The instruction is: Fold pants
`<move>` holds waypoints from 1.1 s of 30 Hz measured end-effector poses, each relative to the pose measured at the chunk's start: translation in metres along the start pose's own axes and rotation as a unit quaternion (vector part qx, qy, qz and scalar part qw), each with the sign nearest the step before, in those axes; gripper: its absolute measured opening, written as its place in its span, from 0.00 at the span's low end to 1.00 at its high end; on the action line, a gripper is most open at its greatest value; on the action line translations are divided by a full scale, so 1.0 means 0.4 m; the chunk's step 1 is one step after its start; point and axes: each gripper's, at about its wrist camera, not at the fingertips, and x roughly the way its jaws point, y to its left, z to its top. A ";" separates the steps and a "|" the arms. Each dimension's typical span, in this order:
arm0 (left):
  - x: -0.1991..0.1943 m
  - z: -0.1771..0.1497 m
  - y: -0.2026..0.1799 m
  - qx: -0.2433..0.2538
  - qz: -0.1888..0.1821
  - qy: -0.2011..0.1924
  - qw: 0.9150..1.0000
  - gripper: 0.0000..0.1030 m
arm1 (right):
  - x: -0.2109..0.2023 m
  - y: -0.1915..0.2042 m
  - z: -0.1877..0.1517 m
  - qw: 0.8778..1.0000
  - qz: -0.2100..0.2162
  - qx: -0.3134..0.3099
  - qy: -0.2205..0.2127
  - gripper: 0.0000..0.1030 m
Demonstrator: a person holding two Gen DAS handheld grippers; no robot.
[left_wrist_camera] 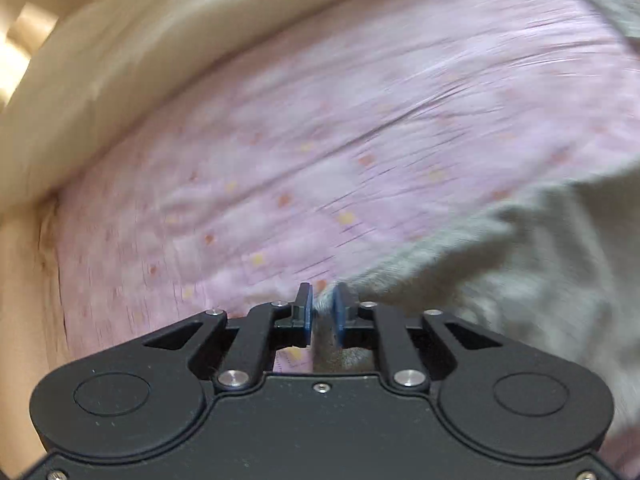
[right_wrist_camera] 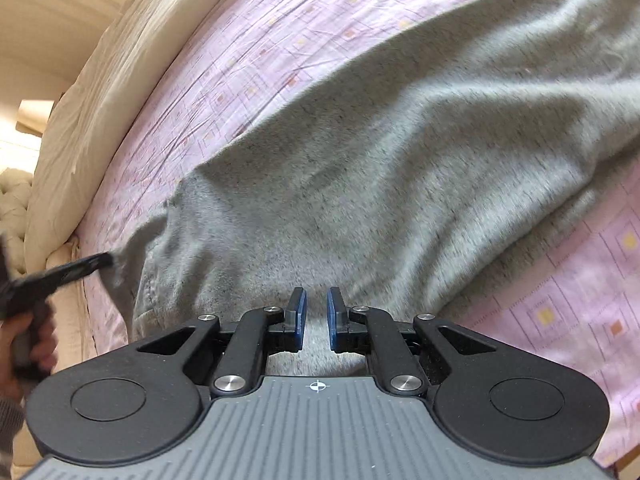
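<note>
1. Bed sheet (right_wrist_camera: pixel 248 60), pink with small orange and yellow squares, is seen across both views; it is wrinkled and is bordered on its far side by a cream pillow or bolster (right_wrist_camera: pixel 80 128).
2. Pants (right_wrist_camera: pixel 400 152), grey fleecy fabric, are spread over the sheet in the right wrist view, with loose ridges running through the cloth. One end reaches to just below the right gripper; the other runs toward the upper right of that view. In the left wrist view the same grey cloth (left_wrist_camera: pixel 540 264) fills the lower right and is blurred.
3. Right gripper (right_wrist_camera: pixel 316 312) is held over the pants with its blue pads a narrow gap apart. Grey cloth shows in the gap, but whether it is pinched cannot be told.
4. Left gripper (left_wrist_camera: pixel 322 312) is seen with its pads nearly together; a thin edge of grey cloth appears to sit between them. From the right wrist view, the left gripper's dark fingers (right_wrist_camera: pixel 86 266) are seen touching the left edge of the pants near a stitched hem, held by a hand (right_wrist_camera: pixel 30 344).
5. Risks, judged from the above:
   - The thin edge may be lost from the left pads, since only a small bite seems taken.
   - If the right pads are not truly clamped, the fold could be dragged askew by one side alone.
   - Existing ridges may be trapped inside the fold if the cloth is not tensioned first.
   - The sheet could be caught together with the pants.
</note>
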 end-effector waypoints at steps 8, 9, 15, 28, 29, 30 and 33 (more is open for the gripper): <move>-0.032 -0.074 -0.004 -0.008 0.073 0.001 0.997 0.39 | 0.028 0.080 -0.017 0.994 -0.009 -0.108 0.028 0.12; -0.060 -0.095 -0.022 0.003 0.075 -0.016 0.997 0.45 | 0.031 0.083 -0.030 0.992 -0.009 -0.122 0.035 0.12; -0.079 -0.170 -0.158 0.121 0.038 -0.059 0.990 0.59 | 0.025 0.111 -0.132 0.980 -0.008 -0.181 0.077 0.29; -0.090 -0.105 -0.147 0.071 -0.049 0.009 0.996 0.58 | 0.083 0.152 -0.198 0.965 -0.064 -0.252 0.031 0.32; -0.102 -0.113 -0.164 0.081 -0.068 0.001 0.994 0.58 | 0.089 0.150 -0.198 0.966 -0.066 -0.246 0.028 0.32; -0.109 -0.124 -0.180 0.090 -0.087 -0.004 0.992 0.58 | 0.094 0.145 -0.201 0.967 -0.070 -0.243 0.024 0.32; -0.095 -0.156 -0.240 0.129 -0.115 -0.001 0.985 0.62 | 0.102 0.140 -0.207 0.967 -0.076 -0.245 0.012 0.32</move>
